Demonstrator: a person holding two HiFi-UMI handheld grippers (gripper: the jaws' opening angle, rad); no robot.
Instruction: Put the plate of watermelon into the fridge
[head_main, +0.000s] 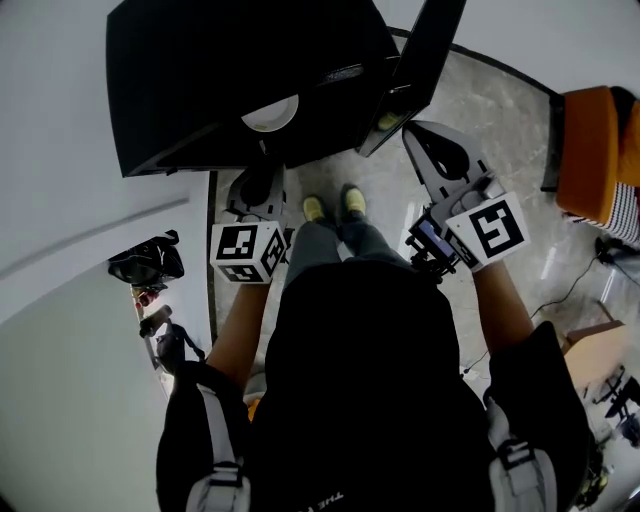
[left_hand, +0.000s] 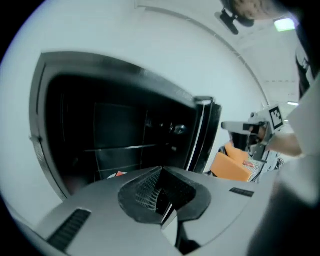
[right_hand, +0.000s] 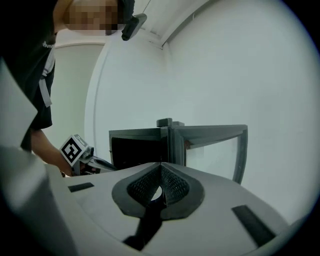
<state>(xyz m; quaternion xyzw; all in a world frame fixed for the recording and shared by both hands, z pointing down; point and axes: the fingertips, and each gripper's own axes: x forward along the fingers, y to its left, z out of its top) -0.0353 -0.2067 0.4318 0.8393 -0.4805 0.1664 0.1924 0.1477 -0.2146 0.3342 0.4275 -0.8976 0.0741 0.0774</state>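
Note:
The black fridge (head_main: 230, 70) stands open, its door (head_main: 415, 70) swung out to the right. Inside it, a white plate (head_main: 270, 113) rests on the bottom. In the left gripper view a bit of red and white, the plate of watermelon (left_hand: 117, 174), peeks over my jaws below a wire shelf. My left gripper (head_main: 256, 185) (left_hand: 161, 170) is shut and empty, held in front of the opening. My right gripper (head_main: 425, 140) (right_hand: 161, 165) is shut too, with nothing in it, near the door's (right_hand: 210, 145) outer edge.
An orange chair (head_main: 590, 160) (left_hand: 232, 165) stands to the right of the door. A black bag (head_main: 145, 262) lies by the white wall on the left. A cable (head_main: 570, 290) runs over the stone floor. The person's shoes (head_main: 330, 205) are just before the fridge.

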